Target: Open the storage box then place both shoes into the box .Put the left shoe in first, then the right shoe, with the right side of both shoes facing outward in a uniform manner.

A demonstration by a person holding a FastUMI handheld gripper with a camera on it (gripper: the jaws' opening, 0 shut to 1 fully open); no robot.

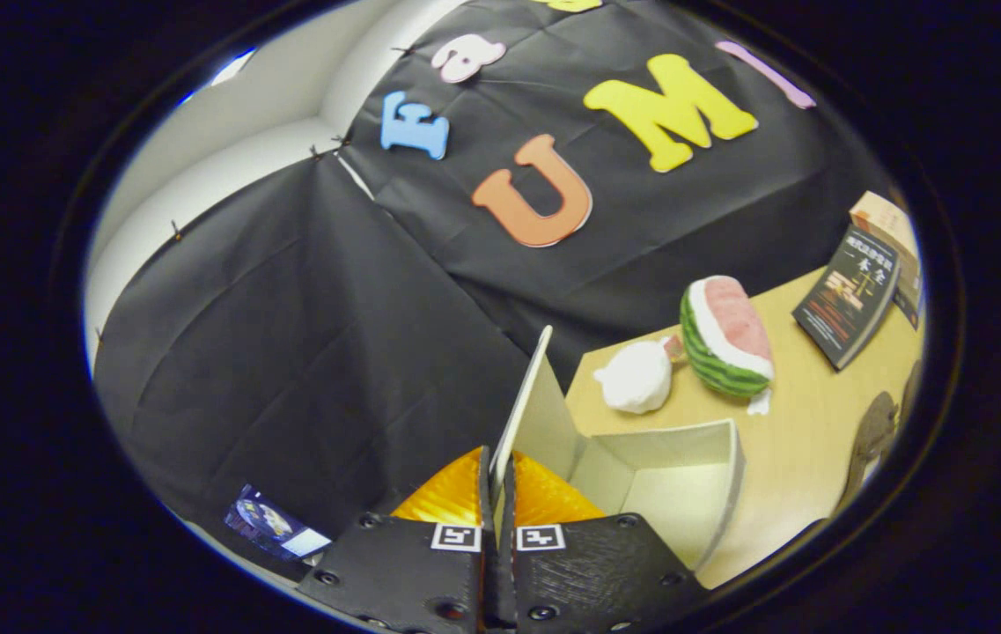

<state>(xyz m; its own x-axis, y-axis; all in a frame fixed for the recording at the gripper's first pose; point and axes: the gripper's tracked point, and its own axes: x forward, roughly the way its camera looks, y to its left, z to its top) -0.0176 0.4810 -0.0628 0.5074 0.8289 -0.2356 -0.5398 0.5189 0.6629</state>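
Lid edge is what we are pinching between the closed fingers of the gripper, its panel standing toward twelve o'clock while the open box is sitting at two o'clock.

I see a staged recording booth: black cloth wall behind a pale wooden table of props.

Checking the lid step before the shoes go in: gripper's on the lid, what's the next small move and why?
Probably swing the lid a little further back, then release. The gripper is pinched on its edge, the lid stands about upright, and the box is open with no shoe visible inside.
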